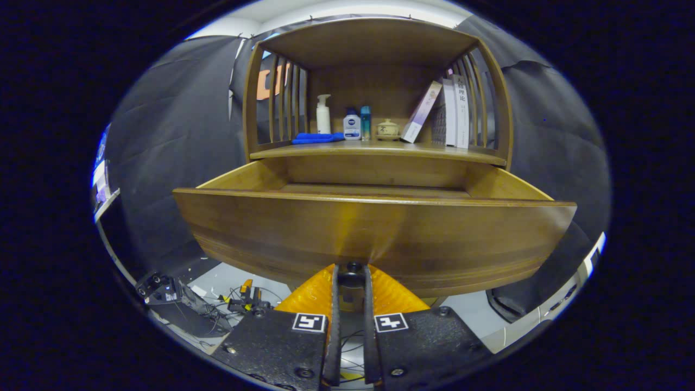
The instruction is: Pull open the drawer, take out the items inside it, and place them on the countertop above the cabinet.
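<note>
The wooden drawer (374, 239) stands pulled out of the cabinet (374, 157); its high curved front hides whatever lies inside. On the countertop (380, 149) above sit a folded blue cloth (317, 138), a white pump bottle (323, 114), two small bottles (358, 124), a lidded ceramic jar (387, 129) and leaning books (442, 111). The gripper (351, 271) is clenched on the small dark knob (353, 267) at the drawer's lower edge, both fingers pressing it.

Drawer (374, 239): pulled open, front panel just ahead of the gripper (351, 271), whose fingers sit nearly closed around a small dark knob (353, 267). Countertop (380, 151) above: cloth (316, 138), pump bottle (323, 114), jar (387, 129), books (453, 111).
</note>
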`<action>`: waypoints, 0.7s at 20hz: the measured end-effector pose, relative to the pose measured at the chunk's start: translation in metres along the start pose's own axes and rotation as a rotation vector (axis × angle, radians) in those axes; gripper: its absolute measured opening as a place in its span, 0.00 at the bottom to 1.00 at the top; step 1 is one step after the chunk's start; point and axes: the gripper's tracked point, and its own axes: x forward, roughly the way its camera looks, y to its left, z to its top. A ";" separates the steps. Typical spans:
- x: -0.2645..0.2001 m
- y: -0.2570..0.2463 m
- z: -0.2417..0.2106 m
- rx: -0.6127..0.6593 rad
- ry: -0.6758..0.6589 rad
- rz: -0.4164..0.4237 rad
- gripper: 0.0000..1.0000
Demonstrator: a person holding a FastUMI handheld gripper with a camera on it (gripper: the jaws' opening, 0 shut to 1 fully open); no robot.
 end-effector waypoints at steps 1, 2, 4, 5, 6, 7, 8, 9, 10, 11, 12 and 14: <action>0.000 0.000 0.000 -0.005 0.015 0.004 0.23; -0.002 0.000 0.000 -0.014 0.025 0.000 0.24; -0.012 -0.001 0.008 -0.049 0.021 -0.003 0.30; -0.018 0.000 0.017 -0.072 -0.004 0.004 0.31; -0.025 0.003 0.027 -0.094 -0.025 0.011 0.33; -0.030 0.005 0.036 -0.113 -0.038 0.022 0.38; -0.035 0.008 0.046 -0.127 -0.050 0.036 0.42; -0.039 0.011 0.058 -0.128 -0.066 0.049 0.46; -0.042 0.013 0.070 -0.118 -0.080 0.057 0.52; -0.042 0.016 0.081 -0.107 -0.086 0.075 0.54; -0.041 0.017 0.088 -0.098 -0.079 0.079 0.57; -0.034 0.018 0.103 -0.102 -0.062 0.095 0.64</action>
